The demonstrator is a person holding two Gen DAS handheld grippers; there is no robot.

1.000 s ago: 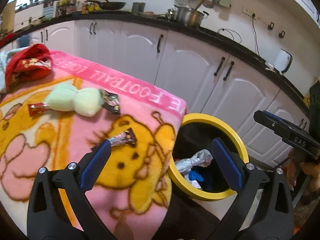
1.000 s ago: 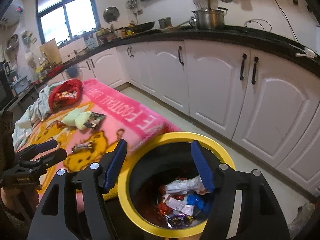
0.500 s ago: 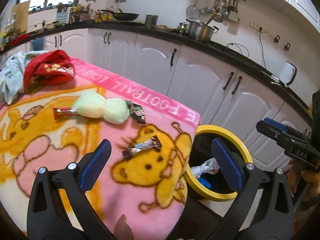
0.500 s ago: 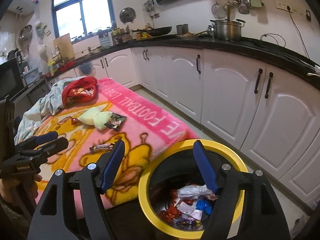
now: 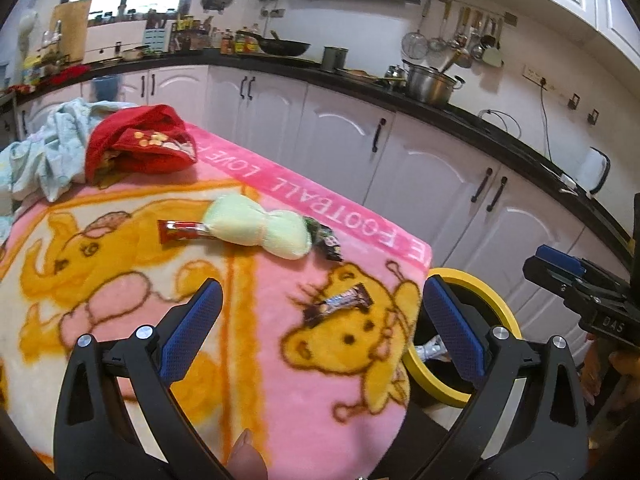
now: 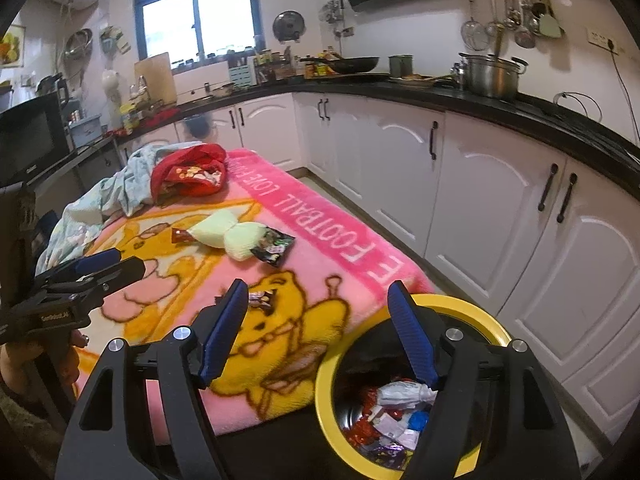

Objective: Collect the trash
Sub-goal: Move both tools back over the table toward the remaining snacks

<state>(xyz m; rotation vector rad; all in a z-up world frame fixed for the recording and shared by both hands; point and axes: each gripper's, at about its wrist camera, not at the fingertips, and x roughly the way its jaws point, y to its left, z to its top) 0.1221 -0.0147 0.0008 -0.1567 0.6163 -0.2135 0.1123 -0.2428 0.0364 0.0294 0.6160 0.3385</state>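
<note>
Left wrist view shows your left claw [image 5: 318,326] hanging with its blue pads wide apart and nothing between them, above a pink cartoon blanket [image 5: 120,280] that covers the bench. A dark chocolate-bar wrapper [image 5: 338,305] lies on the yellow bear print, just ahead of the claw and a little right of centre. Farther back, a red wrapper [image 5: 182,230] pokes out from the left end of a pale green cloth bundle [image 5: 258,226], and a dark snack packet [image 5: 326,240] sticks out from its right end.

A second ago this view was filled by the yellow-rimmed bin [image 5: 484,292]; now the bin sits at the right edge and the blanket fills the frame, so you have swung away from the bin and back toward the bench.

Right wrist view shows your right claw [image 6: 320,332] with jaws that have just been opening; they stand apart and empty. The bin [image 6: 332,376] sits below its right finger, on the floor against the blanket's corner, already holding a silver foil wrapper [image 6: 400,394] and other bright scraps. Your left claw [image 6: 90,270] appears at the left edge.

Both claws look free for another pick. The chocolate-bar wrapper is probably the nearest piece, and three pieces appear to remain on the blanket.
</note>
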